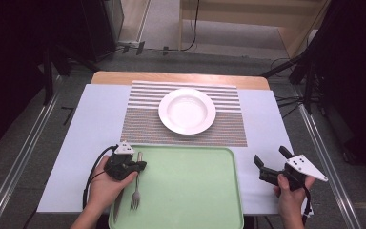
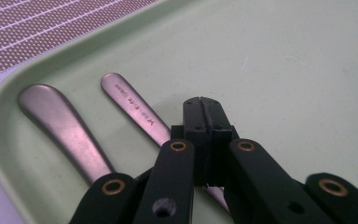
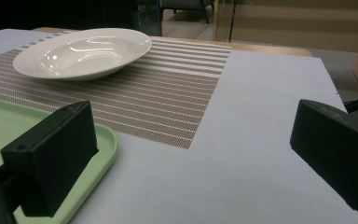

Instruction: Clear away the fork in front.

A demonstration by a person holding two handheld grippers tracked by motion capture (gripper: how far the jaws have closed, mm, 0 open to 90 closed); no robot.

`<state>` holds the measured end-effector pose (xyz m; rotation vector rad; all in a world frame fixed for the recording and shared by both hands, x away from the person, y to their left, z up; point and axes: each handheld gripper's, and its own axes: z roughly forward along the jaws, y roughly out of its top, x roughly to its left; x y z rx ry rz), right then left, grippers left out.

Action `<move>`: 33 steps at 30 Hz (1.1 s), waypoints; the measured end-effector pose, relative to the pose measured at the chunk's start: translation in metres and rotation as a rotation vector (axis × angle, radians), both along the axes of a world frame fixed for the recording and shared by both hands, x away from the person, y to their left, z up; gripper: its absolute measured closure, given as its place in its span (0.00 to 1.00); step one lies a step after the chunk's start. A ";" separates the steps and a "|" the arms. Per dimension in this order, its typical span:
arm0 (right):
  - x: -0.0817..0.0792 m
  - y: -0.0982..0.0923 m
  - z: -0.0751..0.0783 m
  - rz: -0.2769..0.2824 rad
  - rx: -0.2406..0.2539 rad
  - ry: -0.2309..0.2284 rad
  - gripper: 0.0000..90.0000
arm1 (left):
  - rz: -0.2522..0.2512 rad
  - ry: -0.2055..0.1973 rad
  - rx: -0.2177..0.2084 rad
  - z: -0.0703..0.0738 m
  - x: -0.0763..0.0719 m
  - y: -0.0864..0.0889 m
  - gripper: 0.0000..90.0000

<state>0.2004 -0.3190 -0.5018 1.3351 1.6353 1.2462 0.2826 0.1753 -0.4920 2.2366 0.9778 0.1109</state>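
My left gripper (image 1: 141,165) is shut over the left side of the green tray (image 1: 190,191), its jaws pressed together with nothing between them. In the left gripper view the closed tips (image 2: 200,105) sit just above the engraved fork handle (image 2: 130,105), which runs underneath them. A wider knife handle (image 2: 60,126) lies beside it. The fork (image 1: 136,193) and the knife (image 1: 117,205) lie along the tray's left edge. My right gripper (image 1: 270,156) is open to the right of the tray, above the white table cover, its jaws (image 3: 193,154) wide apart and holding nothing.
A white deep plate (image 1: 187,110) rests on a striped placemat (image 1: 143,124) behind the tray. From the right gripper, the plate (image 3: 84,51) is far left and the tray's corner (image 3: 107,140) is near. The white cover (image 1: 267,129) spans the table.
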 end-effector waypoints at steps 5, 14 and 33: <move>0.000 0.000 0.000 0.001 0.001 0.002 0.00 | 0.030 -0.042 -0.109 0.009 0.000 0.011 0.96; -0.001 0.000 0.000 -0.004 0.004 0.013 0.00 | 0.081 -0.101 -0.243 0.023 0.003 0.025 0.34; -0.002 0.000 0.001 -0.005 -0.003 0.006 0.00 | 0.026 -0.127 -0.349 0.033 0.004 0.035 0.00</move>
